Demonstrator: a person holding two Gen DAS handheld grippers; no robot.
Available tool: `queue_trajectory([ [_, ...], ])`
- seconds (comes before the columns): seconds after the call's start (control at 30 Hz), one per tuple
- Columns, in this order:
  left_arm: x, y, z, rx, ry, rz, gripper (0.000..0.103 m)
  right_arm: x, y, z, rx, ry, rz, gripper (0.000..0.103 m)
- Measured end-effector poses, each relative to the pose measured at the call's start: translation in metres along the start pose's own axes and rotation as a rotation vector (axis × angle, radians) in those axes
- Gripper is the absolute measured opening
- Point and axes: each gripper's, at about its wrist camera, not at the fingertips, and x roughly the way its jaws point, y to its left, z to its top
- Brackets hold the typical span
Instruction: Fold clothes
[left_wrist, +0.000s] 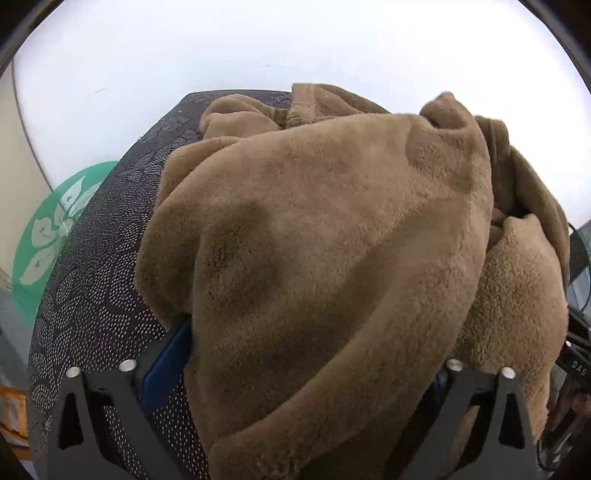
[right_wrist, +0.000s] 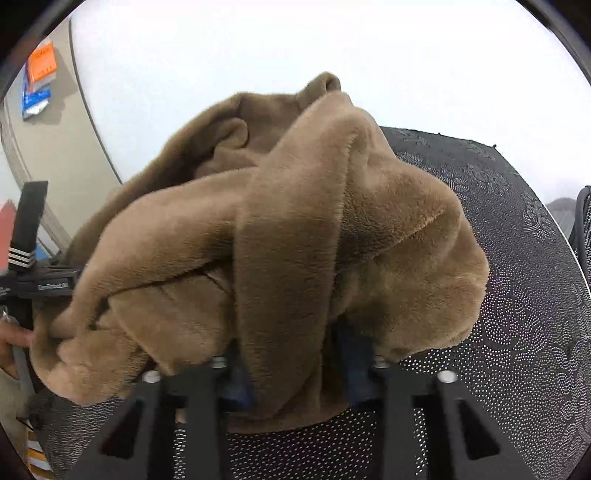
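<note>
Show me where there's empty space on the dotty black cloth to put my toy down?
On the dotted black cloth, the bare patch lies beside the brown fleece garment, out to the cloth's curved edge. Another bare strip runs between the fleece and the green flower sign. The middle is crowded with bunched fleece.

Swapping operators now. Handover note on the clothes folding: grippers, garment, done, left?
Left gripper: jaws wide, brown fleece garment bunched between them; no clear pinch visible.
Right gripper: jaws narrowed around a hanging fold of that garment; looks gripped.
The garment lies crumpled in a heap on the black dotted-pattern mat on the white table.
Done: no fold visible.
Left: spread it flat, then fold.
</note>
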Motion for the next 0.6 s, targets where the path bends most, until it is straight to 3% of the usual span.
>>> queue_trajectory([
  [0.03, -0.004, 0.001, 0.0, -0.011, -0.004, -0.012, 0.082, -0.003, -0.002, 0.0, 0.018, -0.009, 0.023, 0.023],
  [0.1, -0.011, 0.005, 0.001, -0.043, -0.009, -0.042, 0.059, -0.01, -0.01, 0.003, 0.082, -0.031, 0.098, 0.021],
  [0.2, -0.018, 0.015, 0.004, -0.109, -0.011, -0.103, 0.043, -0.026, -0.022, 0.011, 0.153, -0.081, 0.191, 0.016],
  [0.33, -0.046, 0.025, 0.01, -0.167, -0.076, -0.164, 0.033, -0.057, -0.028, 0.024, 0.197, -0.184, 0.273, 0.014],
  [0.47, -0.088, 0.029, 0.017, -0.185, -0.186, -0.202, 0.028, -0.085, -0.029, 0.036, 0.174, -0.273, 0.236, 0.014],
  [0.6, -0.137, 0.038, 0.025, -0.195, -0.321, -0.192, 0.025, -0.116, -0.041, 0.04, 0.18, -0.377, 0.187, 0.014],
])
